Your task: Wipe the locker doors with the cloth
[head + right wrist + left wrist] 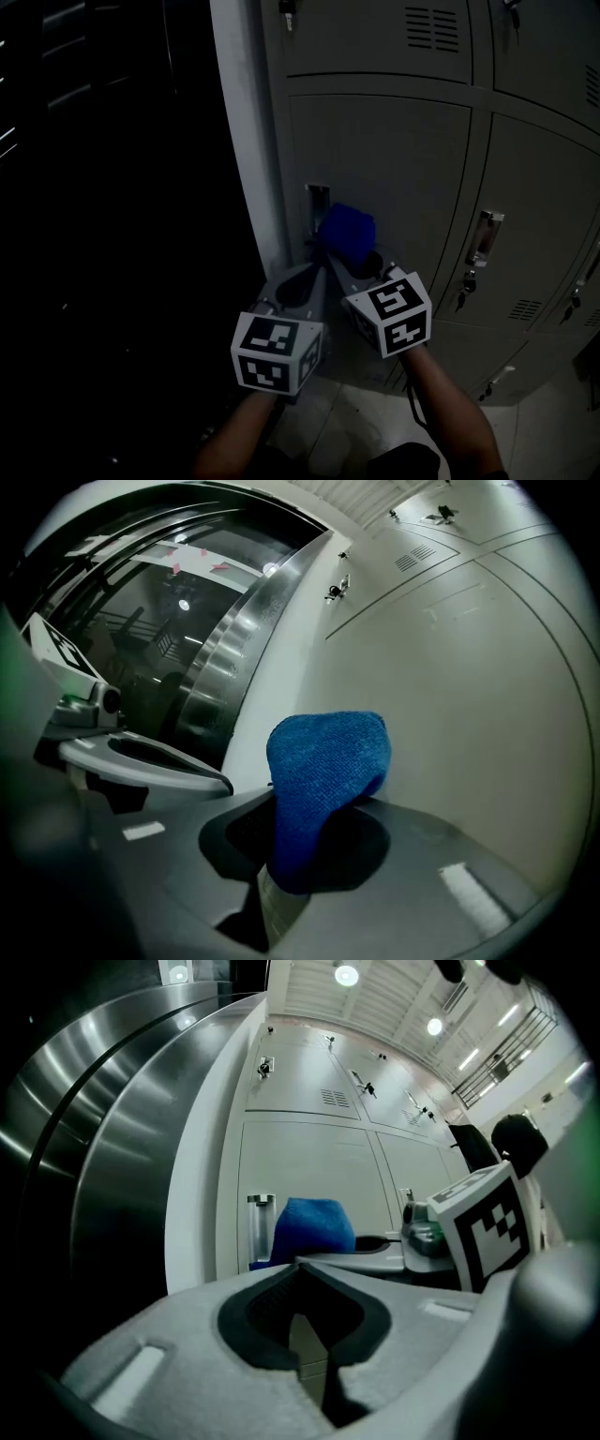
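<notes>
A blue cloth (348,231) is bunched against the lower left of a grey locker door (394,155), beside that door's recessed latch (319,200). My right gripper (343,255) is shut on the blue cloth (323,766), which sticks out past the jaw tips and touches the grey locker door (469,686). My left gripper (315,270) sits just left of the right one, shut with nothing in it. In the left gripper view the left gripper (298,1266) points at the blue cloth (314,1226), with the right gripper (380,1241) at its right.
A white frame post (246,141) borders the lockers on the left, and beyond it stands a dark curved metal wall (94,1147). The neighbouring door has a handle (485,236) with keys (463,286) hanging below. Pale floor tiles (356,417) lie under my arms.
</notes>
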A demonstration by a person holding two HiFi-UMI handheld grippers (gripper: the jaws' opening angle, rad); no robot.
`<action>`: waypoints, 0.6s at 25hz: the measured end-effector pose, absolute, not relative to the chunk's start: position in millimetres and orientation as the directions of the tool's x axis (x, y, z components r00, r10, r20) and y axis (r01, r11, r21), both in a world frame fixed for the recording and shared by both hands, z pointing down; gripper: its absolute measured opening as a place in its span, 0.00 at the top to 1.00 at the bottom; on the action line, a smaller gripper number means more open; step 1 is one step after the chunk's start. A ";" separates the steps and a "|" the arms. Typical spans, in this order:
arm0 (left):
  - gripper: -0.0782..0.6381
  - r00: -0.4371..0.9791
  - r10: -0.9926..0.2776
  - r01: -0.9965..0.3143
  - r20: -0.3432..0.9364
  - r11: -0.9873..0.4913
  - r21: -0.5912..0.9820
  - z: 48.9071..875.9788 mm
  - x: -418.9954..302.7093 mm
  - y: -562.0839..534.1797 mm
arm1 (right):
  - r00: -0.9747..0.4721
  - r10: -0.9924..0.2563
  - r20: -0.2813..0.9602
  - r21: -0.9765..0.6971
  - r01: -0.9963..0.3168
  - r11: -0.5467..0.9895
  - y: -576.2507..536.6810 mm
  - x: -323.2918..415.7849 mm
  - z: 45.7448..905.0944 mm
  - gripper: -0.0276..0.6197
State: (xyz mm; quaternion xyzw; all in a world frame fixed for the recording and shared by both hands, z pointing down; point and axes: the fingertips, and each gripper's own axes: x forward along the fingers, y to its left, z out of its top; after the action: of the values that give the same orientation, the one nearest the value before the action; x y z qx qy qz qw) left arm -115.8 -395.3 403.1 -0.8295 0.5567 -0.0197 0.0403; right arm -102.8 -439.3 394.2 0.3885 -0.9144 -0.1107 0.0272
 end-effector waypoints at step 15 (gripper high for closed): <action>0.88 0.455 -0.890 -0.886 -0.006 -0.452 -0.103 410.9 -56.8 -394.5 | -0.577 -0.814 -0.059 0.229 -0.802 0.552 -428.7 -6.6 399.0 0.85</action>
State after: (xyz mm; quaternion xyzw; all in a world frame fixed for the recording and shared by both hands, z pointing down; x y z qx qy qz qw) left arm -56.8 -394.5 410.9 -0.8518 0.5214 -0.0242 0.0455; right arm -6.6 -428.7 399.0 0.4589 -0.8805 -0.1157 0.0270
